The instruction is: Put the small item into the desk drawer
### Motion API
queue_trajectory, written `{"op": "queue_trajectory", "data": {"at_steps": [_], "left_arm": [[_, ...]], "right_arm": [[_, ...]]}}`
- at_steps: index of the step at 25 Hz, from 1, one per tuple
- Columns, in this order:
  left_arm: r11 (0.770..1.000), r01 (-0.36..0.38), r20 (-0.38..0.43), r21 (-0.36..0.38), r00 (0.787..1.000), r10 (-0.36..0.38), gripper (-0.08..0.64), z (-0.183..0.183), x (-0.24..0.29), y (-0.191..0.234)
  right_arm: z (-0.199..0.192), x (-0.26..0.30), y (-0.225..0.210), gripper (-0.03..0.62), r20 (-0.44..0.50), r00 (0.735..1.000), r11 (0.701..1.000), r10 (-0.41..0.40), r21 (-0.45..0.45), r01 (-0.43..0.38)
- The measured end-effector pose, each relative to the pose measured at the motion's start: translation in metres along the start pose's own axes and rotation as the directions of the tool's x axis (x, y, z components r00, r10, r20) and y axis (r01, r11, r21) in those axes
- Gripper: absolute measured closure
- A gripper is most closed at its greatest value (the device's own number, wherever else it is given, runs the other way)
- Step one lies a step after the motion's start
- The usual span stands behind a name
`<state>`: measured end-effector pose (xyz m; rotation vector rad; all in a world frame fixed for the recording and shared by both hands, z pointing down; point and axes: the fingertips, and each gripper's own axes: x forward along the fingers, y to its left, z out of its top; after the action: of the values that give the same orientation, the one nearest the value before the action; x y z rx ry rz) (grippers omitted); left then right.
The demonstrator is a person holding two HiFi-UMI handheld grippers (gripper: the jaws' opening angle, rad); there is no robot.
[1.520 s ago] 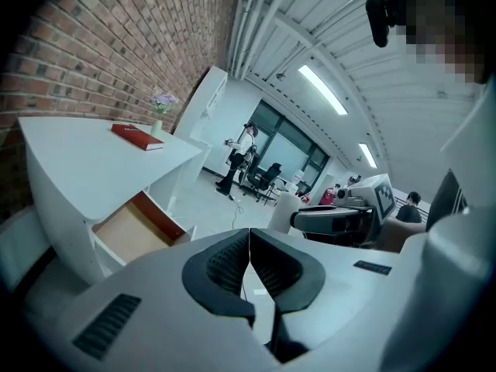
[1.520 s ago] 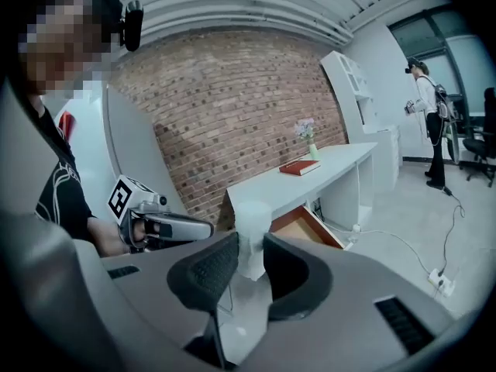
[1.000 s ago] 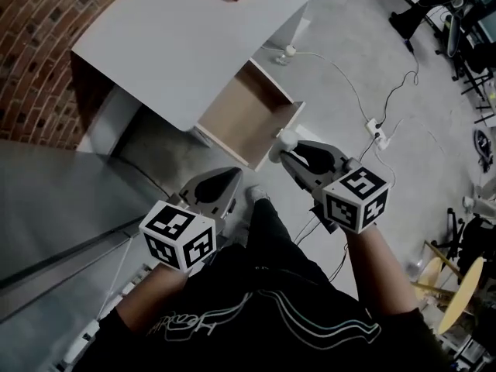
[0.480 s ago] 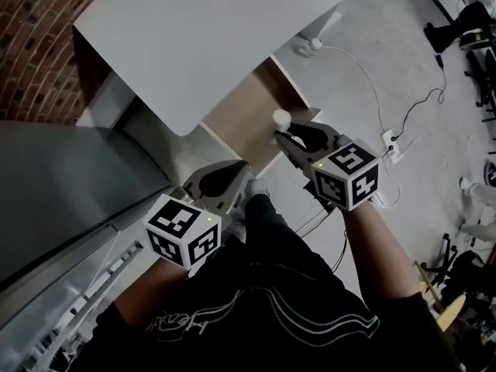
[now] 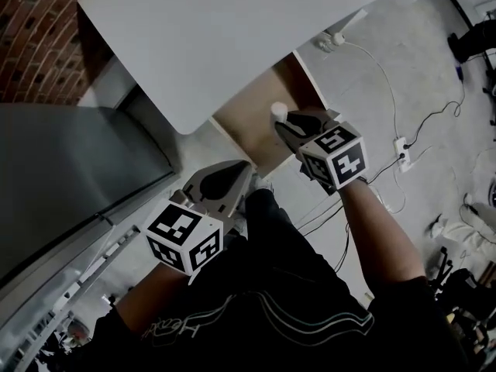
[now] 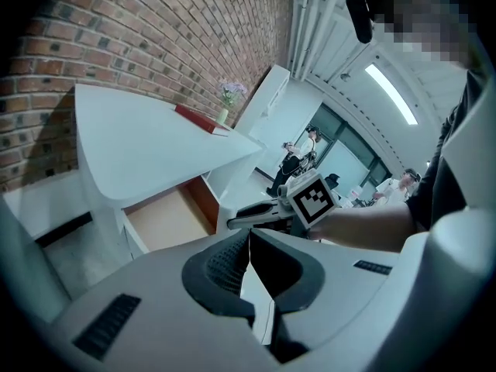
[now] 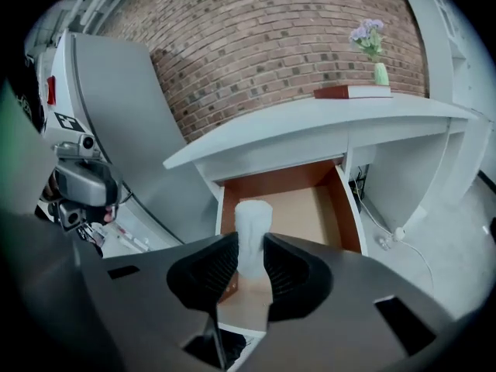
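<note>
The right gripper (image 5: 282, 121) has sunk toward the open desk drawer (image 5: 249, 121) — its jaws pinch the small white item (image 7: 252, 227), now above the drawer's wooden floor, so release seems near. The left gripper (image 6: 248, 245) waits with its jaws pressed together, empty.

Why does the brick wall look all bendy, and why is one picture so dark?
Both gripper views are wide-angle, so the brick wall and desk bend, with black corners. The head view is dim and grey. In the right gripper view the white item looks blurry.
</note>
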<state>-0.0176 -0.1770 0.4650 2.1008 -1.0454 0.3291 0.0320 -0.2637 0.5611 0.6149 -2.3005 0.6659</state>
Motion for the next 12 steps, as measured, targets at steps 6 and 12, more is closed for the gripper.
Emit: {"op": "queue_trajectory", "data": {"at_steps": [6, 12], "left_arm": [[0.999, -0.04, -0.01, -0.033, 0.999, 0.04, 0.538, -0.013, 0.006, 0.025], [0.995, -0.067, -0.031, -0.069, 0.997, 0.065, 0.538, -0.029, 0.009, 0.048]], "right_arm": [[-0.023, 0.045, -0.017, 0.479, -0.091, 0.996, 1.0, 0.006, -0.026, -0.008], [-0.041, 0.09, -0.027, 0.479, -0.194, 0.981, 0.998, 0.026, -0.043, -0.035]]}}
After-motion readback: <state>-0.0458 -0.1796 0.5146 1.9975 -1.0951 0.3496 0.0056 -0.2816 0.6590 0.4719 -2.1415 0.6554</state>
